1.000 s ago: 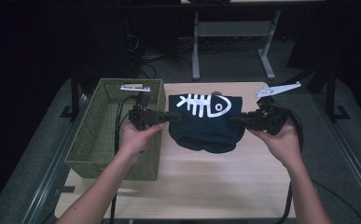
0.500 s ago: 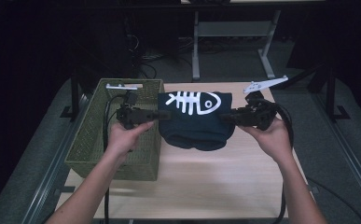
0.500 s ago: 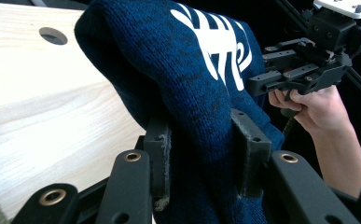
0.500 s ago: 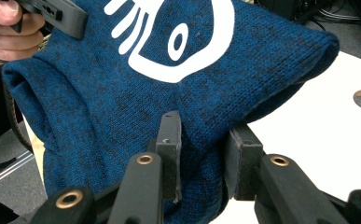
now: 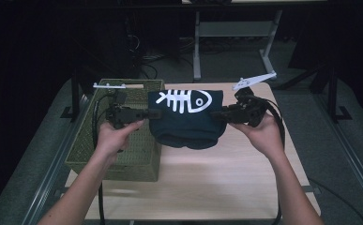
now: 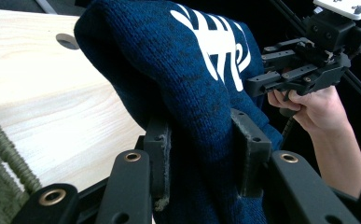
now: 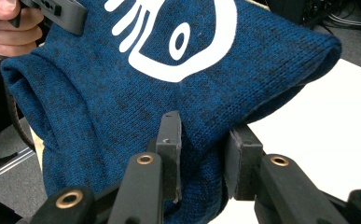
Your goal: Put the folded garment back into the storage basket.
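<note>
Above the middle of the pale wooden worktop (image 5: pixel 202 183), a folded dark blue knitted garment with a white fish-skeleton print (image 5: pixel 187 117) hangs between two tools, clear of the boards. At 9 o'clock of the garment, the left hand-held gripper (image 5: pixel 147 114) is clamped on its left edge; the left gripper view shows both black pads (image 6: pixel 248 149) pressed into bunched knit. At 3 o'clock, the right hand-held gripper (image 5: pixel 215 114) is likewise closed on the right edge, its pads (image 7: pixel 170 149) pinching a fold of the cloth.

Open room: the near half of the worktop, toward 6 o'clock, lies bare up to its front edge; bare board also runs past the right hand toward the 3 o'clock edge. A round hole (image 6: pixel 67 41) marks the board in the left gripper view.

Container: an olive-green woven mesh basket (image 5: pixel 137 157) stands along the worktop's 9 o'clock edge, just beside the garment's left end, beneath the left hand (image 5: pixel 116 136). Its contents cannot be made out.
</note>
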The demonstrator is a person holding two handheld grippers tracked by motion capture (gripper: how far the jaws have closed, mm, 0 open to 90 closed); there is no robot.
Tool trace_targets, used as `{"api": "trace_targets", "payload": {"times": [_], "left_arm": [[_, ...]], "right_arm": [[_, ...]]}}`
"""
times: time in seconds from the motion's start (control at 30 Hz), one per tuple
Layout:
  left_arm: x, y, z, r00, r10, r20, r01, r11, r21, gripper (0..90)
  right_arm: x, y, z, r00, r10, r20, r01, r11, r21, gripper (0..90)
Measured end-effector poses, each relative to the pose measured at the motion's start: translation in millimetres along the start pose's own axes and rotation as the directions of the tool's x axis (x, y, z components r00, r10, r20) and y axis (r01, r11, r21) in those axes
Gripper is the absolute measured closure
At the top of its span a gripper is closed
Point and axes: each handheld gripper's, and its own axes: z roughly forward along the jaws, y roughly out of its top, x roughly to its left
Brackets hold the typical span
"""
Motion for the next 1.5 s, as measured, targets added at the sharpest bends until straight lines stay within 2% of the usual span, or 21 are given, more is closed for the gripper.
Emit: {"api": "trace_targets", "payload": {"times": [0.43,0.83,1.5], "left_arm": [[9.6,-2.9,-22.0,0.9997,-0.019,-0.018,0.018,0.9997,-0.016,63.6],[19.0,-7.0,-41.8,0.9983,-0.044,-0.038,0.043,0.9985,-0.035,63.4],[39.0,-13.4,-70.8,0.9925,-0.101,-0.069,0.096,0.9929,-0.07,63.2]], "right_arm": [[9.0,13.6,19.4,0.9996,-0.014,-0.023,0.014,1.0,0.011,70.2],[16.9,28.8,38.8,0.9977,-0.052,-0.044,0.054,0.998,0.025,70.2],[29.4,43.8,70.8,0.995,-0.066,-0.075,0.069,0.997,0.031,70.2]]}}
